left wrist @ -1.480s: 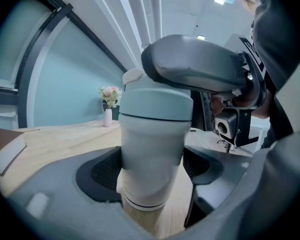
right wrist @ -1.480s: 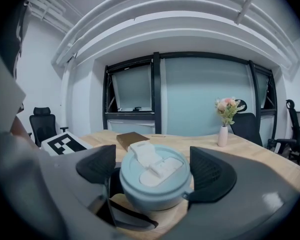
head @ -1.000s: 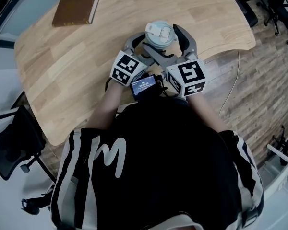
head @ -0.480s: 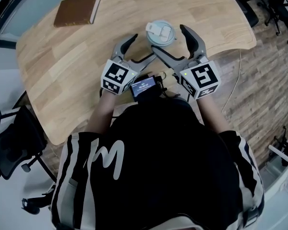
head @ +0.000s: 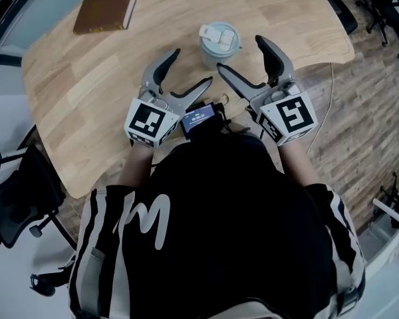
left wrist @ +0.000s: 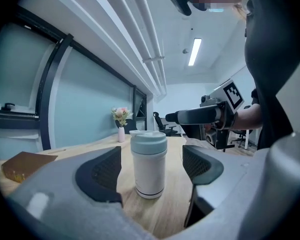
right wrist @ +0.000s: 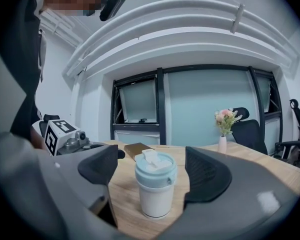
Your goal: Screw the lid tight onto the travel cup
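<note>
The white travel cup with its pale blue lid stands upright on the wooden table, and nothing touches it. My left gripper is open, drawn back to the cup's near left. My right gripper is open too, near right of the cup; its jaws have just been closing slightly with nothing between them. In the left gripper view the cup stands beyond the pads. In the right gripper view the cup also stands ahead of the pads, with clear gaps on both sides.
A brown book lies at the table's far left. A small vase of flowers stands at the far end. The table's near edge runs just below the grippers. An office chair is on the floor at left.
Both grippers have drawn back from the cup towards the person and spread apart, the left one further left. The cup, earlier between the jaws, now stands alone.
</note>
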Demonstrator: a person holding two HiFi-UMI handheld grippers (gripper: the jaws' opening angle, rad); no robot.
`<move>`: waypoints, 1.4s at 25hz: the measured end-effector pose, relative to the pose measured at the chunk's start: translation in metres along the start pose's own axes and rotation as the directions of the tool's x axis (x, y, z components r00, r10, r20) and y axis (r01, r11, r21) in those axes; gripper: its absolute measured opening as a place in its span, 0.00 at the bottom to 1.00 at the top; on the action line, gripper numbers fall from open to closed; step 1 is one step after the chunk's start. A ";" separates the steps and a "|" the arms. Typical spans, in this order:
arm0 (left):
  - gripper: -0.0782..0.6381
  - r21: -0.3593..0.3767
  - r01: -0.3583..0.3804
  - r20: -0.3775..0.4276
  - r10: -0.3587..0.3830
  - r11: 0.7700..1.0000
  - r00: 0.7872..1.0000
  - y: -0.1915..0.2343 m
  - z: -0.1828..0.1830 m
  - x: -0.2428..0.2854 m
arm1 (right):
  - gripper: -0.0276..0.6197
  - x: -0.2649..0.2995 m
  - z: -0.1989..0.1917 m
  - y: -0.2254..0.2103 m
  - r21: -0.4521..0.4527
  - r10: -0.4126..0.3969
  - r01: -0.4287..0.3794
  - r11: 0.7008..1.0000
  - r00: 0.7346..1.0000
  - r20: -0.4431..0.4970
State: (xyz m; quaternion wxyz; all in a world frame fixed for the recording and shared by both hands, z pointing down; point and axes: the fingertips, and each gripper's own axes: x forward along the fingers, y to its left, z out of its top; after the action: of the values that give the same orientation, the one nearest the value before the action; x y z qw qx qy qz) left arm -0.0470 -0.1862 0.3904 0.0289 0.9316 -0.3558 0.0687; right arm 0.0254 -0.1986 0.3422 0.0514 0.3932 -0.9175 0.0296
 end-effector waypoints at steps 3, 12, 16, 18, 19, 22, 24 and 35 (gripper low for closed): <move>0.65 0.000 -0.026 0.019 0.026 1.000 0.999 -0.004 0.010 -0.013 | 0.65 -0.009 0.002 0.004 -0.006 -0.004 0.004 1.000 1.000 0.007; 0.43 -0.006 -0.057 0.098 0.057 0.998 0.994 -0.017 0.035 -0.033 | 0.36 -0.037 0.008 0.013 0.008 -0.033 0.033 0.999 0.998 0.045; 0.39 -0.004 -0.068 0.112 0.068 0.998 0.991 -0.023 0.041 -0.039 | 0.29 -0.042 0.007 0.018 0.011 -0.014 0.014 1.000 0.999 0.041; 0.37 -0.004 -0.078 0.112 0.078 0.997 0.991 -0.024 0.042 -0.040 | 0.27 -0.043 0.009 0.019 0.013 -0.001 0.000 1.000 0.999 0.043; 0.36 -0.007 -0.082 0.117 0.082 0.997 0.990 -0.025 0.043 -0.039 | 0.26 -0.043 0.011 0.019 0.015 0.005 -0.006 1.000 0.999 0.046; 0.28 -0.022 -0.090 0.123 0.092 0.996 0.988 -0.031 0.044 -0.033 | 0.20 -0.045 0.017 0.018 0.014 0.039 -0.040 0.999 0.997 0.064; 0.28 -0.021 -0.103 0.123 0.104 0.995 0.987 -0.034 0.045 -0.027 | 0.18 -0.044 0.021 0.016 0.017 0.068 -0.069 0.997 0.995 0.072; 0.11 -0.024 -0.211 0.091 0.213 0.977 0.973 -0.045 0.049 -0.010 | 0.05 -0.046 0.037 0.010 0.017 0.200 -0.202 0.979 0.977 0.071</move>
State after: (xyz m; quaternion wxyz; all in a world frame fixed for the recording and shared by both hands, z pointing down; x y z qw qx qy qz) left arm -0.0187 -0.1508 0.3397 0.0114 0.8903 -0.4545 0.0252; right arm 0.0477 -0.1621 0.3002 0.0119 0.2999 -0.9533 0.0320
